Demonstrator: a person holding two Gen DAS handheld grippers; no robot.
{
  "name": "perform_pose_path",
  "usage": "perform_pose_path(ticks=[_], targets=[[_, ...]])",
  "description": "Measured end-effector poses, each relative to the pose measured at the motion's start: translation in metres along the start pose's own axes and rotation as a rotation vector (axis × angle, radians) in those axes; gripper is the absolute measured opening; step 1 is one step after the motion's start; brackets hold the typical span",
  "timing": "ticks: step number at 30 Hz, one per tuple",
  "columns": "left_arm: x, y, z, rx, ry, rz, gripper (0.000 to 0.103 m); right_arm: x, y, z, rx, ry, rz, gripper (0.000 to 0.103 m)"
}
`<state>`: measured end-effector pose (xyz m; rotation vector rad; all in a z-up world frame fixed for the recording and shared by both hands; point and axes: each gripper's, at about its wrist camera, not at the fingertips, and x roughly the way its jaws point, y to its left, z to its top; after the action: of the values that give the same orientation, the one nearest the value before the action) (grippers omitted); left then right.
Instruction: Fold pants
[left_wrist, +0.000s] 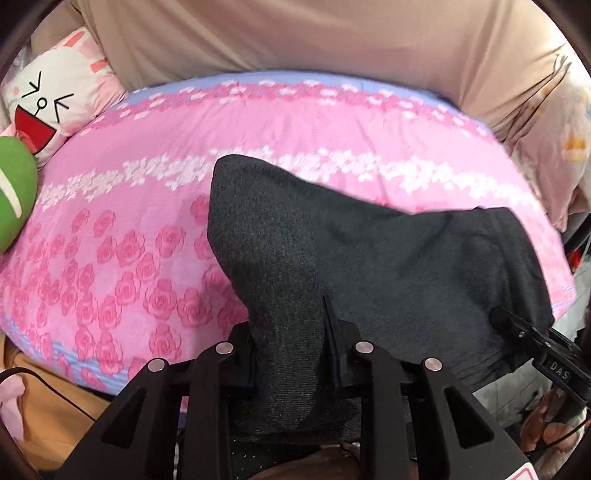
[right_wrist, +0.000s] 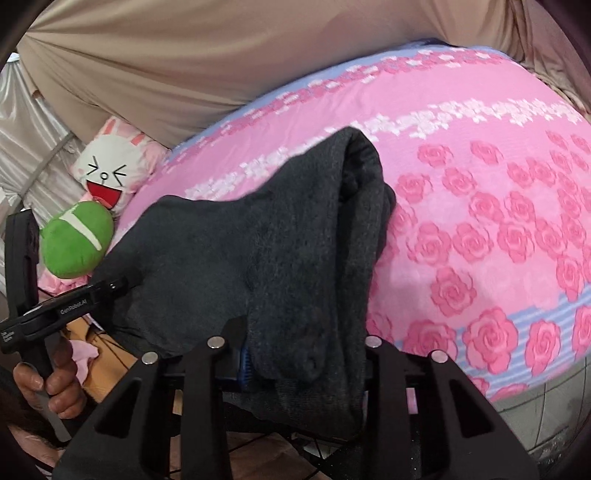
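The dark grey pants (left_wrist: 369, 258) are hanging in the air over the near edge of the bed (left_wrist: 147, 206), stretched between the two claws, with a folded corner drooping toward the pink rose-print cover. The left claw (left_wrist: 291, 354) is pinching one bunch of the pants' fabric between its fingers, and the right claw (right_wrist: 306, 365) is pinching another bunch of the same near edge; each is showing up at the side of the other's view, clamped into the cloth. Judging by this, the step in hand is carrying the doubled pants onto the bed to lay them flat. To do it well, both claws should be keeping an even tension along the held edge, travelling level with each other so the far fold lands first on the cover, square to the bed's edge. The green plush (right_wrist: 77, 240) and the rabbit pillow (right_wrist: 110, 173), both at the bed's left side, are sitting well apart from the pants.
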<state>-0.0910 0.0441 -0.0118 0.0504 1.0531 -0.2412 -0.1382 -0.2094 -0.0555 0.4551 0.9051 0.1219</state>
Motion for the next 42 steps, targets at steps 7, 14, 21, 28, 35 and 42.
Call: perform_pose_path(ticks=[7,14,21,28,35,42], targets=[[-0.019,-0.005,-0.004,0.015,-0.048,0.003,0.023,-0.018,0.006,-0.006,-0.004,-0.050,0.028,0.033],[-0.059,-0.016,0.000,0.048,-0.128,-0.036,0.023,-0.051,0.021,0.000,-0.041,-0.124,0.051,0.033],[-0.096,-0.023,0.013,0.071,-0.234,-0.056,0.023,-0.086,0.036,0.012,-0.084,-0.221,0.071,0.033],[-0.151,-0.029,0.044,0.109,-0.446,-0.074,0.023,-0.131,0.061,0.049,-0.174,-0.395,0.079,0.032],[-0.184,-0.031,0.089,0.128,-0.618,-0.031,0.024,-0.161,0.091,0.098,-0.280,-0.573,0.103,0.032],[-0.180,-0.033,0.146,0.119,-0.728,0.062,0.025,-0.149,0.107,0.157,-0.338,-0.665,0.106,0.032]])
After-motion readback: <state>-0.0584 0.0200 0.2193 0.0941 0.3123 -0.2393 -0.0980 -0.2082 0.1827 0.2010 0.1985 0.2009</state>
